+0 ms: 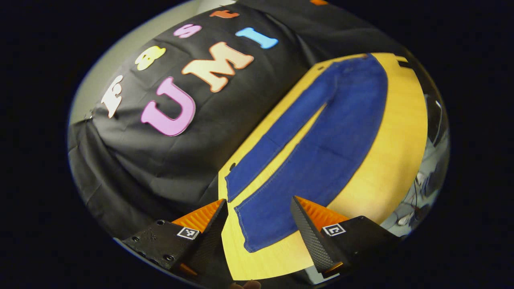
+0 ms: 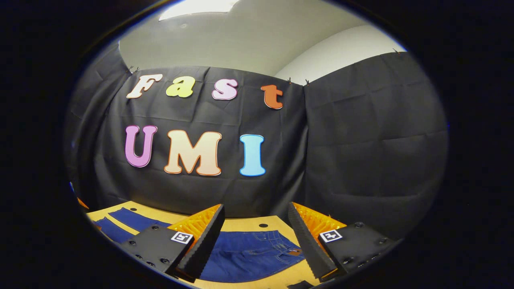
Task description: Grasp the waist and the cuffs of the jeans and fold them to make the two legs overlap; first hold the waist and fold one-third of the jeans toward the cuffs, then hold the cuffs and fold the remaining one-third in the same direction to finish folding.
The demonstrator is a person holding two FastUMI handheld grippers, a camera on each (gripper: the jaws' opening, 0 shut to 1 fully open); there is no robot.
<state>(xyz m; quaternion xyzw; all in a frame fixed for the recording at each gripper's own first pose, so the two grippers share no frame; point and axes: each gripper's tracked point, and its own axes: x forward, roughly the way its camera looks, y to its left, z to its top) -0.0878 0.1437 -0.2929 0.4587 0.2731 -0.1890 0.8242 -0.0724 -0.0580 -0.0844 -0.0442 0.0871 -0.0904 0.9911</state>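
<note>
Lying flat and unfolded, the jeans (image 1: 321,148) stretch along the wooden tabletop (image 1: 393,160), legs slightly apart, cuffs nearest the left claw (image 1: 259,216) and waist at the far end. That claw hangs above the cuffs, released, fingers spread and gripping nothing. In the right gripper view, the right claw (image 2: 257,228) hovers over the waist (image 2: 257,249), likewise released, the black booth wall (image 2: 361,140) behind.
</note>
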